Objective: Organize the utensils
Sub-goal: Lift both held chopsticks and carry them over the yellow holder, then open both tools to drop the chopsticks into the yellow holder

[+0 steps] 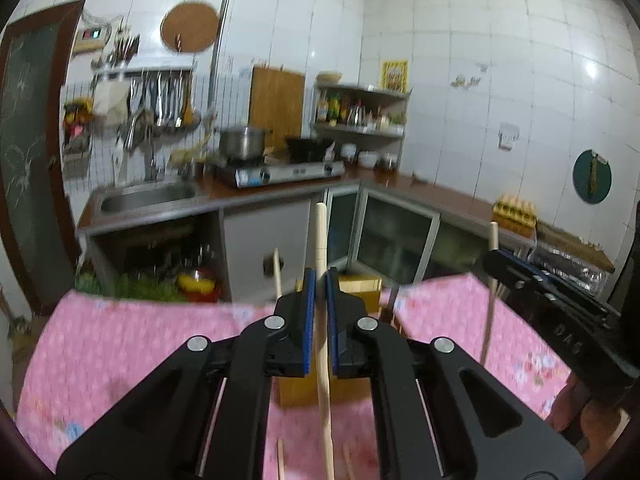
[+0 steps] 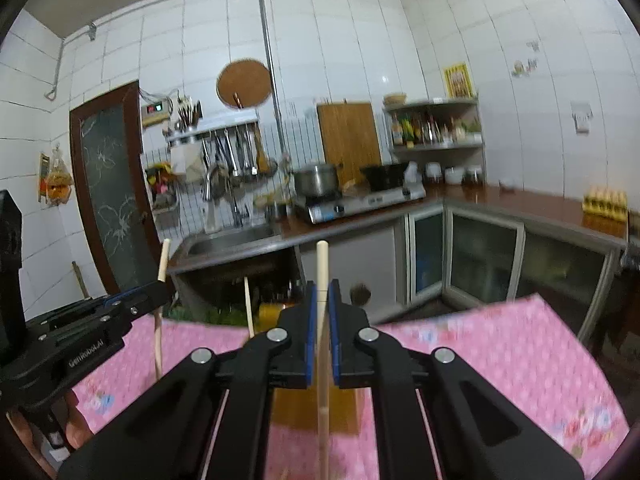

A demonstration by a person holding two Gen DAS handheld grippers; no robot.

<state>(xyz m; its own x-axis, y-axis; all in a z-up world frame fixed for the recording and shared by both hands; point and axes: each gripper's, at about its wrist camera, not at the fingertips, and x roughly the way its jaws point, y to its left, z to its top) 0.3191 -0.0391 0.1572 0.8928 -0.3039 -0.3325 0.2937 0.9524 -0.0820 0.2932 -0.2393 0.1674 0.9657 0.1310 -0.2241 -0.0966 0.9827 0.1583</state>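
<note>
My left gripper (image 1: pixel 320 280) is shut on a pale wooden utensil handle (image 1: pixel 321 240) that stands upright between the blue pads. My right gripper (image 2: pixel 323 292) is shut on a second wooden handle (image 2: pixel 322 268), also upright. Each gripper shows in the other's view: the right one (image 1: pixel 496 258) at the right with its stick (image 1: pixel 493 236), the left one (image 2: pixel 160 286) at the left with its stick (image 2: pixel 163 260). A wooden holder box (image 1: pixel 360 286) stands on the pink cloth just past the fingers, also seen in the right wrist view (image 2: pixel 296 404). A third stick (image 1: pixel 277 272) rises from it.
The pink flowered tablecloth (image 1: pixel 132 344) covers the table below both grippers. Beyond are a kitchen counter with a sink (image 1: pixel 148 196), a gas stove (image 1: pixel 280 172) with a pot, a spice rack (image 1: pixel 360 112) and an egg tray (image 1: pixel 516 212).
</note>
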